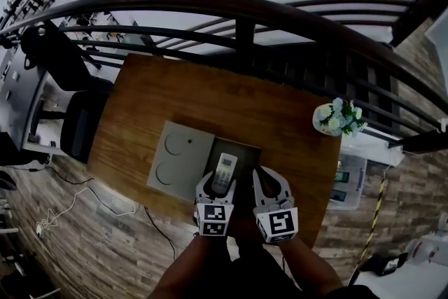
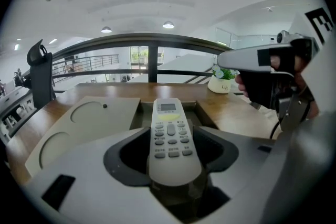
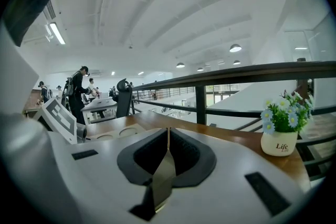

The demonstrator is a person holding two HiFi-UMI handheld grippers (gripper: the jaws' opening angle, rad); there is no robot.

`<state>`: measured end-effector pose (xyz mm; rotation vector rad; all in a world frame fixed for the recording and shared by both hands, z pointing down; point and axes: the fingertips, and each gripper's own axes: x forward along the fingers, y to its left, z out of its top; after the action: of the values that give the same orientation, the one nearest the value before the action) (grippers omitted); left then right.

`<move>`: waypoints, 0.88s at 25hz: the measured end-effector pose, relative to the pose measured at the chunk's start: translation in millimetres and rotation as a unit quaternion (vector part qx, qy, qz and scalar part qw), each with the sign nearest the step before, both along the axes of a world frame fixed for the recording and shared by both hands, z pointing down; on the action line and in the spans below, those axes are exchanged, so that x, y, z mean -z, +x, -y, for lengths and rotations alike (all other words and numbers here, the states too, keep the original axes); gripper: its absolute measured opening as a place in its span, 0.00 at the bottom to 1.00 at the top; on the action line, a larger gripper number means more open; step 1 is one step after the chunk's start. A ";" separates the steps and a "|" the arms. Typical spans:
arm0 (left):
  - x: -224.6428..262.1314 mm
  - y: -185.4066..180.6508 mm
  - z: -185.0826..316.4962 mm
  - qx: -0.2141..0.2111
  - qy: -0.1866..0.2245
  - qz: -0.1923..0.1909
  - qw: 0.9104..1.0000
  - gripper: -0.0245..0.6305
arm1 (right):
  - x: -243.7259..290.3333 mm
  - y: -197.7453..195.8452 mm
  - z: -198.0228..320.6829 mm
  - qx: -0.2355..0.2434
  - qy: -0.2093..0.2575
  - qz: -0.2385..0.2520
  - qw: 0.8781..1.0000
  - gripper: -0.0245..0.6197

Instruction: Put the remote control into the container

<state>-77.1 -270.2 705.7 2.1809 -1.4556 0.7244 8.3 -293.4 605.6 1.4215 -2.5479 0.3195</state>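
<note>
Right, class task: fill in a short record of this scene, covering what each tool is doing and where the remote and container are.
left tool: shut on the remote control
remote control: buttons up, over the open container
container: on the wooden table, grey lid beside it
right tool: shut, empty
flower pot: near table's right edge
</note>
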 end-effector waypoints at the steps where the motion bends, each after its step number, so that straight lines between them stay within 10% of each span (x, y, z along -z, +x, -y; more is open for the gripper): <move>1: -0.6 0.7 1.8 0.000 -0.001 0.001 1.000 0.43 | -0.5 0.3 0.6 0.000 0.000 0.002 1.000 0.09; 22: -27.3 4.7 7.1 0.004 -0.051 0.024 0.998 0.43 | -12.5 4.2 -3.3 0.001 -0.014 0.002 1.000 0.09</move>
<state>-72.4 -277.3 733.0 2.0946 -1.4173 0.8348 12.5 -290.1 618.1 1.4102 -2.5375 0.3582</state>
